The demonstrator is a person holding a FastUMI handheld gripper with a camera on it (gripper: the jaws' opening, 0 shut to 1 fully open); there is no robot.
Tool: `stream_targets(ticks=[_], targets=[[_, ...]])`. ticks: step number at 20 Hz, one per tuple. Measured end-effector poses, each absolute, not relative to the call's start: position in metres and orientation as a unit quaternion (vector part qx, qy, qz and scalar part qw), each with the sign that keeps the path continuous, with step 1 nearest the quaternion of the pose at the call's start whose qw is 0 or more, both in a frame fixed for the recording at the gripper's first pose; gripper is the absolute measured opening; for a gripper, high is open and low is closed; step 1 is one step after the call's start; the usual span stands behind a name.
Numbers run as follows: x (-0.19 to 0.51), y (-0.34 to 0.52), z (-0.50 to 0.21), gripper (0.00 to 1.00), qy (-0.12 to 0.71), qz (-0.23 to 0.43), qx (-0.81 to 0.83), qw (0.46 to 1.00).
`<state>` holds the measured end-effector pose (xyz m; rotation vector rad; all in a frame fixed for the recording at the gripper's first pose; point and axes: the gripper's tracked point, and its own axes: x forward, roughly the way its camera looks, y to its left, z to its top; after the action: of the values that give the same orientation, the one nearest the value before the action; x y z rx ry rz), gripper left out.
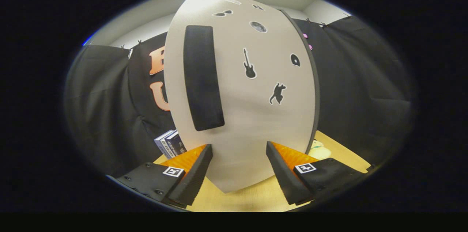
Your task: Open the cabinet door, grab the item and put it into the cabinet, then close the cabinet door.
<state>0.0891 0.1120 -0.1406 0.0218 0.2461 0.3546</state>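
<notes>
The gripper (239, 151) stands wide open with nothing held; its fingers (197, 168) hang over the pale wooden table (252, 199). Just ahead, between and beyond the fingers, rises the grey cabinet door (237, 126) with its long dark handle (203, 78) and small stickers. Left of the fingers stand books (170, 144); right, behind the door's edge, a pale item (321, 150) peeks out, partly hidden

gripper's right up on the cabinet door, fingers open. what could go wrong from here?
1. The gripper is open and centred right of the black handle, so closing now would likely miss it.
2. The cabinet door is very close; pushing forward may bump it.
3. The books left of the door could get knocked.
</notes>
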Motion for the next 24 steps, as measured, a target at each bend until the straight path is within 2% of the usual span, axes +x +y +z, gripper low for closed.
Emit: stream_targets(ticks=[16,24], targets=[[0.168,0.157,-0.176,0.95,0.13,0.114,0.009,0.985],[0.157,0.155,-0.189,0.95,0.158,0.09,0.027,0.983]])
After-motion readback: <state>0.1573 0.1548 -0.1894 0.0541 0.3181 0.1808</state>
